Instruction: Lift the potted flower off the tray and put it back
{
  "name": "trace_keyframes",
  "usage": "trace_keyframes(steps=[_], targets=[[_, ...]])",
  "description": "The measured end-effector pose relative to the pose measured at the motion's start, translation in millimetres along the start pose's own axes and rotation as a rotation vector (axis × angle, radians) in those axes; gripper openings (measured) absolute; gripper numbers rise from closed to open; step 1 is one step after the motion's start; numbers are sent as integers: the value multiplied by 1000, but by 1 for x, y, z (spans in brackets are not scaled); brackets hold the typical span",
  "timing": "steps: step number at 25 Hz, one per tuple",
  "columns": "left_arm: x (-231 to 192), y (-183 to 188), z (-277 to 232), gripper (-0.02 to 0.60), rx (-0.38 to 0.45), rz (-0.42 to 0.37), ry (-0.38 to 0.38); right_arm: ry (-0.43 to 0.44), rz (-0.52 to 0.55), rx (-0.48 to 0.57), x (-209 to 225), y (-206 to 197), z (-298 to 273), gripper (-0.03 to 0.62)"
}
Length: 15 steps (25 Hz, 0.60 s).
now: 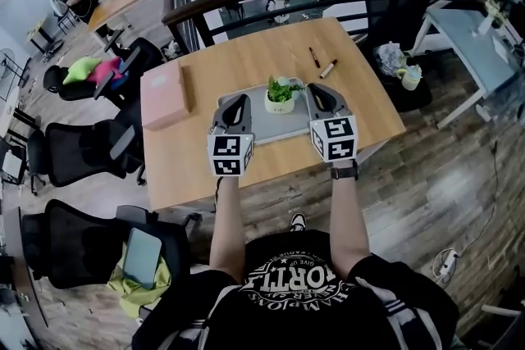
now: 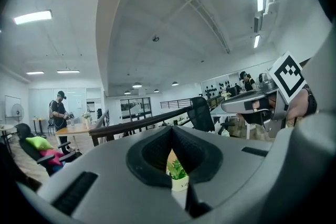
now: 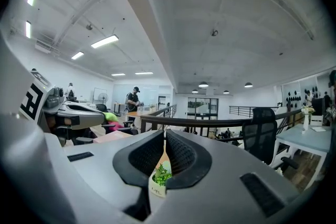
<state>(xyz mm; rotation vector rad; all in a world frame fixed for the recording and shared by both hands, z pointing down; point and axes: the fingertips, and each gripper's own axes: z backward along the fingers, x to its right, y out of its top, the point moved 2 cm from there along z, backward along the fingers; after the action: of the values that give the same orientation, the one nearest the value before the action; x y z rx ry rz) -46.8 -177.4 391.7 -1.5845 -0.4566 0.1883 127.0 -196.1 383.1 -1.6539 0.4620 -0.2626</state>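
Clenched empty, left hand-held gripper (image 1: 239, 100) and right hand-held gripper (image 1: 315, 88) flank the white-potted green flower (image 1: 280, 97) on tray (image 1: 283, 126).

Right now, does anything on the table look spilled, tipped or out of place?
Nothing stands out: the potted flower stands upright on the tray, and nothing is spilled around it.

Black T-shirt (image 1: 303, 291) with white lettering, dark wristwatch (image 1: 344, 170), grey left tongs (image 1: 237, 101) and right tongs (image 1: 317, 89) carrying black-and-white marker cubes (image 1: 230, 154).

Most of potted flower (image 2: 177, 174) hidden behind left tool (image 2: 171, 131), its lettering too small to read
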Motion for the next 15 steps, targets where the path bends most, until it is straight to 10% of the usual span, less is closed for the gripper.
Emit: trace_keyframes(steps=[15], targets=[[39,-32,-27,18,-121,11,-33,56,-71,-77,28,-47,-7,29]])
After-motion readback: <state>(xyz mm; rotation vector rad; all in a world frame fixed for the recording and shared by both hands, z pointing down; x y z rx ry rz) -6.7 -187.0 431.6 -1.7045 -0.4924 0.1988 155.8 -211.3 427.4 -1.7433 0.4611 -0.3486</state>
